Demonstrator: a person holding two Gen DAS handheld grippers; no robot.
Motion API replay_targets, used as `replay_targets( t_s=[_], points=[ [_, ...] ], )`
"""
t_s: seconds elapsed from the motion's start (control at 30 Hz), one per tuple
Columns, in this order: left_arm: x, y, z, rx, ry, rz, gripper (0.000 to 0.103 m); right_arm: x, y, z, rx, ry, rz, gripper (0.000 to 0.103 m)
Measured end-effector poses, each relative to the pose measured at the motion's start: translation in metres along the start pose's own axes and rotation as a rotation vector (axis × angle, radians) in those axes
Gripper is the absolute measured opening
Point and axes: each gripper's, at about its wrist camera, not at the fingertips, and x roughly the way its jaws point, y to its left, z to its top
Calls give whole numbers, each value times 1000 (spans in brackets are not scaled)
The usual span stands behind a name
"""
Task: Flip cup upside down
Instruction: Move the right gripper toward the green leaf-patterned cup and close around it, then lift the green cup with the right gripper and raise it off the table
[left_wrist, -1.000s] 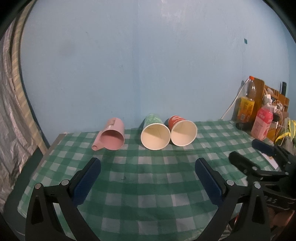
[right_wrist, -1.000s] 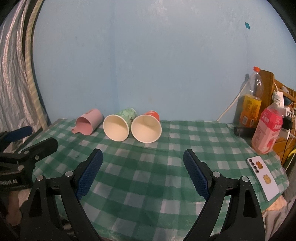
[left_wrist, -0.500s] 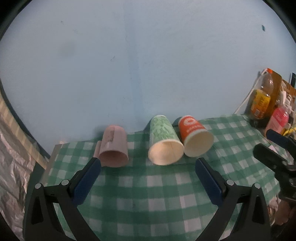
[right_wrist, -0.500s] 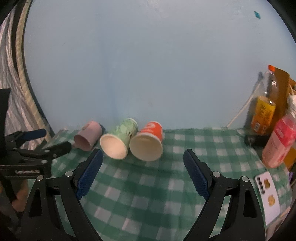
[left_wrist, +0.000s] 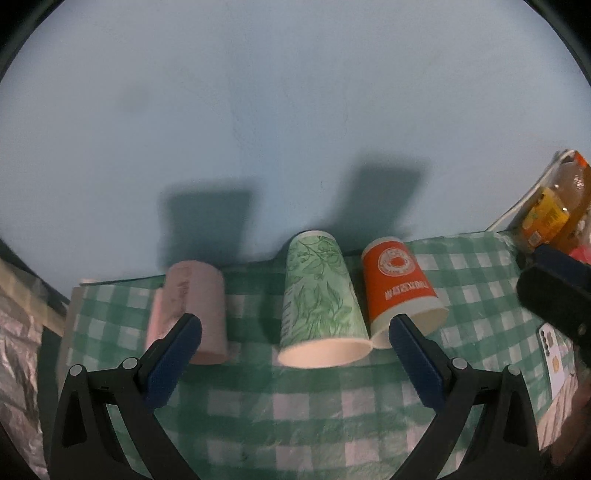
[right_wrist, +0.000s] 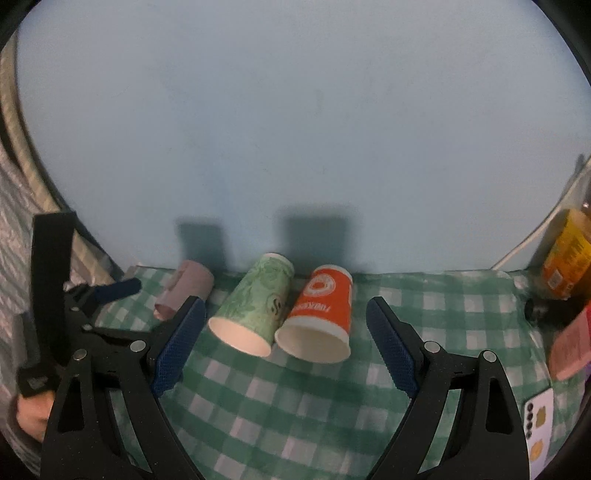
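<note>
Three cups lie on their sides at the back of the green checked tablecloth (left_wrist: 295, 406), mouths toward me: a pink mug (left_wrist: 192, 306), a green leaf-print paper cup (left_wrist: 321, 299) and an orange paper cup (left_wrist: 399, 284). The green and orange cups touch at their rims. My left gripper (left_wrist: 295, 362) is open and empty, above and in front of the green cup. My right gripper (right_wrist: 284, 350) is open and empty, in front of the green cup (right_wrist: 255, 306) and the orange cup (right_wrist: 321, 314). The pink mug (right_wrist: 188, 288) is partly hidden behind its left finger.
A blue wall stands right behind the cups. Drink bottles (left_wrist: 550, 210) (right_wrist: 569, 258) and a white cable stand at the right. A phone (right_wrist: 539, 428) lies near the right edge. A silver curtain hangs at the left. The left gripper (right_wrist: 74, 314) shows in the right wrist view.
Both grippers have risen, moved forward toward the cups and tilted down. The cups now appear larger and seen from above. The cups have not moved.
</note>
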Motion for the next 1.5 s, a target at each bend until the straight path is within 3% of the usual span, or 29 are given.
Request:
replay_targets(
  t_s=[0.17,0.43,0.6,0.73,0.9,1.0,1.23,1.5],
  points=[
    [34,-2,13,-24,69,42,102,29,-18,19,84,91,16,88],
    [75,-9,24,-32,143,7,102,76,-44,17,185,222,28,88],
    [95,-6,29,-48,183,14,102,88,-51,11,206,259,25,88],
    [107,-3,34,-69,207,-23,101,93,-54,7,209,270,18,88],
    [128,-5,41,-65,259,-45,92,92,-52,3,208,275,21,88],
    [140,-5,44,-75,287,-65,76,92,-51,4,216,279,17,88],
    [145,-9,50,-64,282,-52,76,89,-51,3,216,275,12,88],
    [119,-11,41,-48,253,-81,75,71,-46,-1,198,249,17,88]
  ],
)
